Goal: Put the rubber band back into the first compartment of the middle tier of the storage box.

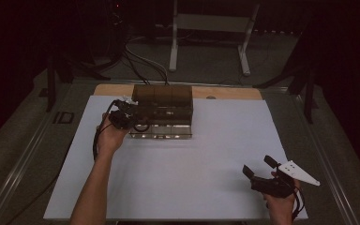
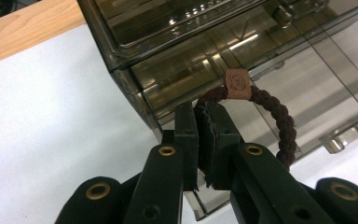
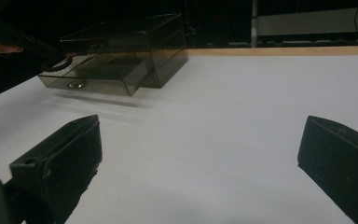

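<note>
Nearest, at the right near edge of the white sheet (image 1: 178, 187), the right gripper (image 1: 258, 167) rests in the person's right hand (image 1: 281, 204). Its jaws stand wide apart with nothing between them; in the right gripper view only bare sheet (image 3: 205, 140) lies between the two black jaws. It sits well apart from the box.

Farther, at the left, the left hand (image 1: 110, 138) holds the left gripper (image 1: 130, 108) up against the left side of the box (image 1: 164, 101). Its jaws are pressed together on a dark braided hair tie (image 2: 279, 122). In the left gripper view the pads (image 2: 186, 135) pinch the tie's near end, and the loop arcs away from the fingertips to the right, bearing a small brown square tag (image 2: 237, 84) at its top. The tie hangs over the open lower drawer (image 2: 307, 93) of the smoky clear box (image 2: 135, 42), just in front of the box's body.

From the right gripper view, the box (image 3: 121, 51) stands at the far left with its drawer (image 3: 98, 77) pulled out toward the near side, and the left gripper (image 3: 56, 58) meets it at its left corner.

Beyond the box, a strip of the wooden table (image 1: 225, 91) shows at the far edge of the sheet.
</note>
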Motion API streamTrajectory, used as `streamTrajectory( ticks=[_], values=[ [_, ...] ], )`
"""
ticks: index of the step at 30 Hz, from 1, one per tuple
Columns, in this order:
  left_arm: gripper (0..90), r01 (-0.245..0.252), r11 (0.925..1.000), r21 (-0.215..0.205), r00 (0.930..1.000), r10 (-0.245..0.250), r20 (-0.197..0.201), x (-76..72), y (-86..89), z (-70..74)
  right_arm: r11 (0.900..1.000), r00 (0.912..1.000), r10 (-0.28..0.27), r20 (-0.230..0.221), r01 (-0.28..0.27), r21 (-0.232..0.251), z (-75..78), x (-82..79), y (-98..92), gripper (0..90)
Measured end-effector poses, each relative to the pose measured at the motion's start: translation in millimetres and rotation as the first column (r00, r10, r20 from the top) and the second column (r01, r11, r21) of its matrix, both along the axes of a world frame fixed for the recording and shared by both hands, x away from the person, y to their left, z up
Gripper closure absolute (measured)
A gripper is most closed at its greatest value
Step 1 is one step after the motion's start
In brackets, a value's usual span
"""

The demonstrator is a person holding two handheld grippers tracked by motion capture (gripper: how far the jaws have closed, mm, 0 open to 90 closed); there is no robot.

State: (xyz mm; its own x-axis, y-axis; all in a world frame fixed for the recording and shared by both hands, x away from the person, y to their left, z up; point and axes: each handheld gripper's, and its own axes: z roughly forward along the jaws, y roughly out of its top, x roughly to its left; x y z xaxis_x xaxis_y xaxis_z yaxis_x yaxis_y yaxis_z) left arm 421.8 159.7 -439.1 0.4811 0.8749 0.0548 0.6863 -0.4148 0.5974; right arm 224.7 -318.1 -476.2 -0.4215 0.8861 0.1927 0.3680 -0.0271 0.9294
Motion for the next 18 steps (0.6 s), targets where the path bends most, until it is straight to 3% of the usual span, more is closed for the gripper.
streamTrajectory(
  ticks=[18],
  values=[
    [86.5, -0.047, 0.9989, -0.001, 0.9989, 0.047, -0.001, 2.8, -0.1, -11.9, 1.0, 1.0, 0.001, 0.0, -0.001, 0.002, 0.0, -0.1, -0.1, 0.0]
  ],
)
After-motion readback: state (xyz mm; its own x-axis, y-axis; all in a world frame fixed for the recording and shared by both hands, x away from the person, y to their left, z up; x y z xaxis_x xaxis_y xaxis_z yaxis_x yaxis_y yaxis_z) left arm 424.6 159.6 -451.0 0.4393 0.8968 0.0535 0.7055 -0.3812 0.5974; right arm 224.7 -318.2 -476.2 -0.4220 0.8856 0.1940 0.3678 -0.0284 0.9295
